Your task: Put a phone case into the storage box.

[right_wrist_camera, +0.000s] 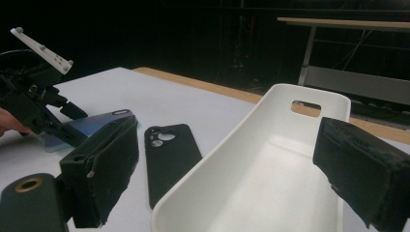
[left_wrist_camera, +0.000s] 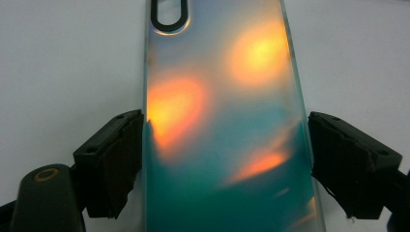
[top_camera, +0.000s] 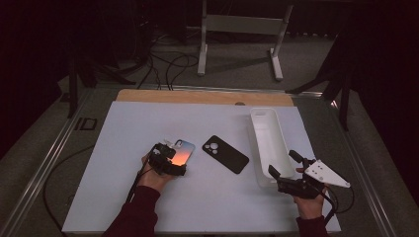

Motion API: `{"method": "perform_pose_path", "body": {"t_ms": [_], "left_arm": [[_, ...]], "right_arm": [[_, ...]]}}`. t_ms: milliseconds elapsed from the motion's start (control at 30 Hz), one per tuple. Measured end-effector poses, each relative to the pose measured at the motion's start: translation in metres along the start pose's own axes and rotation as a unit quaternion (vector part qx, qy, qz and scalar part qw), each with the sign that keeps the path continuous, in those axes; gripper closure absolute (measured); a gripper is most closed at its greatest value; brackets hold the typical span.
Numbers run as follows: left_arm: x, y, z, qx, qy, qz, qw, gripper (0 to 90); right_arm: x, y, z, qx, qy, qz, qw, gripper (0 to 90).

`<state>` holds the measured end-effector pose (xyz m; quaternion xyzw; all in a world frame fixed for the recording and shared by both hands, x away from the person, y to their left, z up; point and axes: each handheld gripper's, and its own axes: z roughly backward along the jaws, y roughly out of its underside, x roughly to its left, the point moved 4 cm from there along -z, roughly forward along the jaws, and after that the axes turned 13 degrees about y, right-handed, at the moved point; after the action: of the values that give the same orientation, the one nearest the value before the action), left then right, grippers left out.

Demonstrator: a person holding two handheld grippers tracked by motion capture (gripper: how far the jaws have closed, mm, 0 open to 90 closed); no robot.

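Looking down from the high view, the left claw (top_camera: 170, 160) sits over the iridescent phone case (top_camera: 182, 151) on the desk (top_camera: 123, 197), well left of the white tray (top_camera: 267, 143). Left gripper view: jaws straddle its long edges, left touching, right just off. Right gripper view: the right claw (right_wrist_camera: 232, 169) hangs spread around the tray's near end, black case (right_wrist_camera: 169, 154) beside.

In the left gripper view the iridescent case (left_wrist_camera: 222, 121) runs off the top and bottom edges, its camera cutout (left_wrist_camera: 169, 14) cropped. Whether the jaws touch its sides cannot be told. In the high view the left gripper (top_camera: 168, 160) hides the case's near end. The tray (right_wrist_camera: 261, 179) is cut off at the bottom in the right gripper view.
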<state>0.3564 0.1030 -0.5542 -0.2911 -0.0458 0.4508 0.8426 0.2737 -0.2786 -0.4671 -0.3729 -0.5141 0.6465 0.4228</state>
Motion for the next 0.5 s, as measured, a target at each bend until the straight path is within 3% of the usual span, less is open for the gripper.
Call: {"method": "perform_pose_path", "body": {"t_ms": [200, 500], "left_arm": [[-0.002, 0.000, 0.003, -0.017, -0.018, -0.011, 0.9996, 16.5], [-0.002, -0.002, 0.012, -0.033, -0.028, -0.022, 0.9988, 16.8]], "right_arm": [[-0.001, 0.000, 0.000, -0.003, 0.000, 0.001, 1.0000, 8.9], [0.000, 0.000, 0.000, -0.002, 0.000, 0.001, 1.0000, 8.9]]}}
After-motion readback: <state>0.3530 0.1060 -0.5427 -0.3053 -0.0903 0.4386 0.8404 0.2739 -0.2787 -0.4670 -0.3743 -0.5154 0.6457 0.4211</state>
